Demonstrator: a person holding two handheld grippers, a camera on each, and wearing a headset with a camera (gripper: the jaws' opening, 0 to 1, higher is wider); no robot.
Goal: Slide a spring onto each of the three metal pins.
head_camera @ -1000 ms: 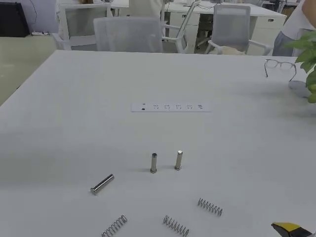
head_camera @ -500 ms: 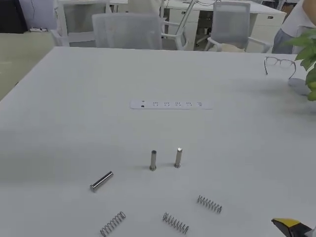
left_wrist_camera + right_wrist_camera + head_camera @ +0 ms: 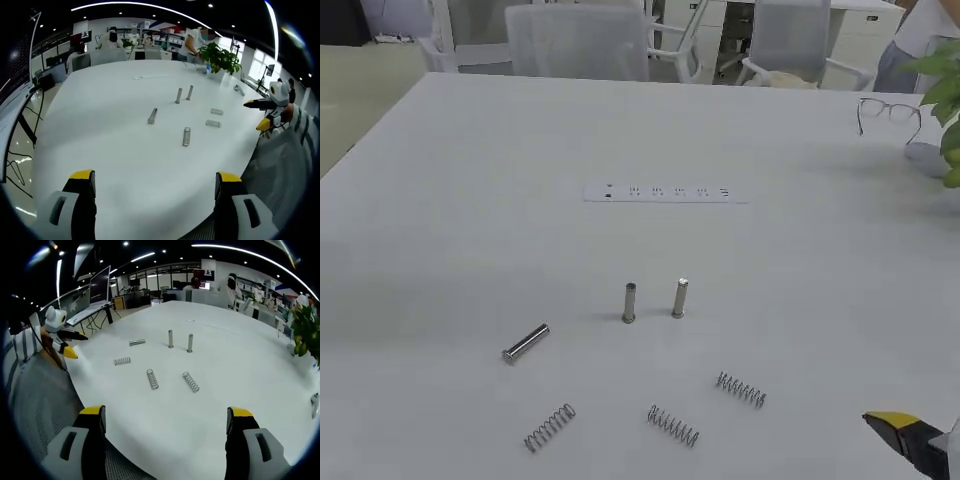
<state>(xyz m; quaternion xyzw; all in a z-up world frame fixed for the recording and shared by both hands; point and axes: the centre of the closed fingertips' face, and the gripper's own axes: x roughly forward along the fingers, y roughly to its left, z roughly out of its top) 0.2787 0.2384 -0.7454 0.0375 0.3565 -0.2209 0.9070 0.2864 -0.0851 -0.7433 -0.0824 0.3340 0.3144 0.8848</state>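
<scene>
My headset has tipped since a second ago, so everything sits higher in the head view. The pins and springs themselves have kept their layout on the white table [image 3: 470,200], and more of the right gripper [image 3: 905,436] now pokes into the frame at 5 o'clock, yellow tip first.

Two pins stand upright side by side near the middle of the table, the left standing pin [image 3: 629,302] and the right standing pin [image 3: 680,298], close together but not touching. The lying pin [image 3: 525,343] rests on its side at about 8 o'clock from that pair, well apart from it.

All three springs lie loose on the table, none on a pin. From the pair, the left spring [image 3: 550,428] is at 7 o'clock, the middle spring [image 3: 672,426] at 6 o'clock, and the right spring [image 3: 741,390] between 4 and 5 o'clock. The right gripper's tip is at about 4 o'clock from the right spring, clear of it.

In its own view the right gripper is spread wide with nothing between the jaws, and the springs lie ahead at 12 o'clock. The left gripper [image 3: 155,177] is equally wide apart and holds nothing, well back from the parts.

A power strip [image 3: 657,192] lies at 12 o'clock beyond the pins, and a pair of glasses [image 3: 888,112] lies toward 2 o'clock.
</scene>
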